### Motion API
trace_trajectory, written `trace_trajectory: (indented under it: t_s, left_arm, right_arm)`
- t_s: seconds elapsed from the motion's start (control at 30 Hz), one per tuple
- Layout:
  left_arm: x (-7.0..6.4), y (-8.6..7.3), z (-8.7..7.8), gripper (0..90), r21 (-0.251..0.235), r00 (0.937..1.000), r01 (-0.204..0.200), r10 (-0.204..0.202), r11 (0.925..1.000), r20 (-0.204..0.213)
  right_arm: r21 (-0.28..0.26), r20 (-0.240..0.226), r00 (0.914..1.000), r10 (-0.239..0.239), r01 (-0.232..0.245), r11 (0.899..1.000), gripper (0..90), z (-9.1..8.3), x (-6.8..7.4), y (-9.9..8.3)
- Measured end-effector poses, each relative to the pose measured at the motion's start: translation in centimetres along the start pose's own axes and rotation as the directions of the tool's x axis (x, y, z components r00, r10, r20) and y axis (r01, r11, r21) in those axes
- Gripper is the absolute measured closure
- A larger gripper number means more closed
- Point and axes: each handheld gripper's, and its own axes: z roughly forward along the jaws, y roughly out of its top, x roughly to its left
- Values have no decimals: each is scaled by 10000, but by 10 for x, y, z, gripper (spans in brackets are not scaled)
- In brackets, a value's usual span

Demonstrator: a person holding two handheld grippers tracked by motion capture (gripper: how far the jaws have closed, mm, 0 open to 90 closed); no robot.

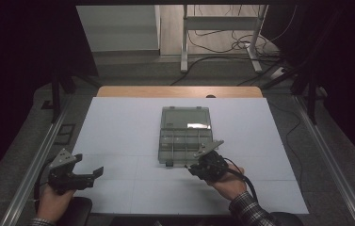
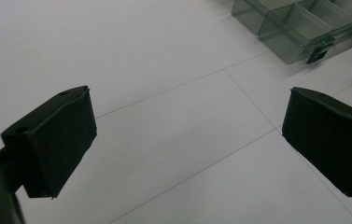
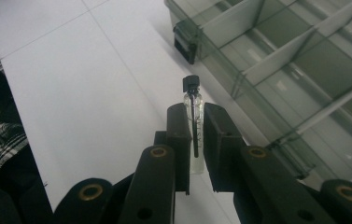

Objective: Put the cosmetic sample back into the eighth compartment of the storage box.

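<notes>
Pinching a slim clear glass vial [image 3: 193, 126], right tool [image 3: 194, 122]; left tool [image 2: 187, 135] gapes wide.

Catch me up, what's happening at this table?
A person works with two handheld grippers. The right gripper is shut on a small clear vial with a black cap, held just short of the open compartment box on the white table. The left gripper hangs open over bare table, holding nothing.
</notes>
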Motion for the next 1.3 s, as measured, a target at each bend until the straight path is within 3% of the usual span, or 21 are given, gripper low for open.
trace_trajectory:
  t_s: [0.7,1.3]
  left_arm:
    - [0,0,0,36,34,10000,18,-18,10000,12]
    - [0,0,1,37,59,10000,37,-37,10000,19]
  right_arm:
    - [-558,544,9969,574,-544,9970,808,-9,-23,2]
    - [-820,1169,9865,1145,-1053,9911,808,-12,-50,5]
